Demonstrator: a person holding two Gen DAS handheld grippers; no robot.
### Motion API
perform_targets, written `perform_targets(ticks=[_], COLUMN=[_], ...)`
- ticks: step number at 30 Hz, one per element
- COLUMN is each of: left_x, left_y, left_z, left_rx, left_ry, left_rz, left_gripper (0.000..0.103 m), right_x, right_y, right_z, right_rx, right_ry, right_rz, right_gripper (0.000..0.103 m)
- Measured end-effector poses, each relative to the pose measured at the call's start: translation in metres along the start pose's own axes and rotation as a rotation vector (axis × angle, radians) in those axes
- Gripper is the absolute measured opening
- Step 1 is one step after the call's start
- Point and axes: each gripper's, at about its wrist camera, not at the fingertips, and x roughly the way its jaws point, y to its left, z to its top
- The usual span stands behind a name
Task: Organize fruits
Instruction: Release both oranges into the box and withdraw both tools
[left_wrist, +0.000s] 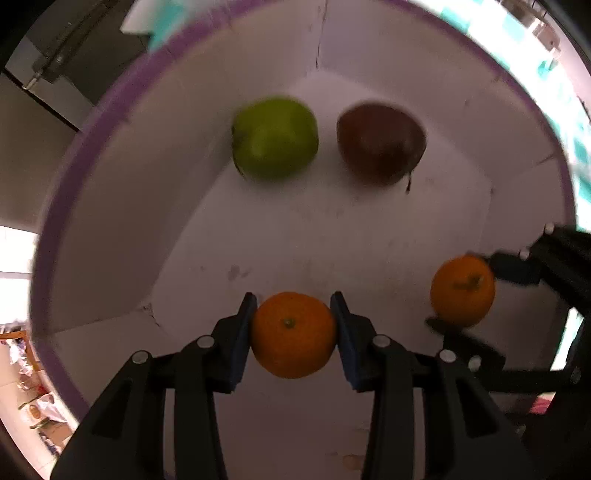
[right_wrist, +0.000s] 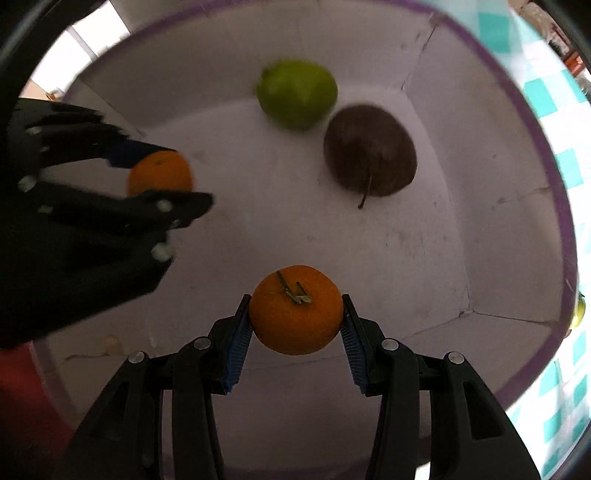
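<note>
Both grippers point down into a white box with a purple rim. My left gripper is shut on an orange, held above the box floor. My right gripper is shut on a second orange that has a dry stem. Each wrist view catches the other gripper with its orange: the right one at the right edge, the left one at the left. On the box floor lie a green apple and a dark red-brown pear-like fruit, side by side.
A teal-and-white checked cloth lies under the box on the right. A yellow-green fruit shows just outside the box's right wall. Bare white floor of the box stretches between the grippers and the two fruits.
</note>
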Motion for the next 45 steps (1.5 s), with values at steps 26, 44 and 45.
perform_targets(ticks=[26,44,45], left_x=[-0.095,-0.145,-0.138], left_y=[0.011,-0.279,-0.286], left_z=[-0.012,-0.090,-0.089], left_rx=[-0.290,-0.070,-0.051], left_ry=[-0.406,-0.660,-0.643], left_rz=[0.102,0.064,0.062], left_gripper=[0.087,0.101,0.101], right_x=[-0.105,-0.118,-0.110], right_y=[-0.038,-0.183,-0.186], right_z=[-0.051,-0.296,-0.301], right_rx=[0.050,0.454,0.465], right_ry=[-0.488,-0.599,-0.594], right_rz=[0.080,0.040,0.039], right_gripper=[0.081,0.087,0.087])
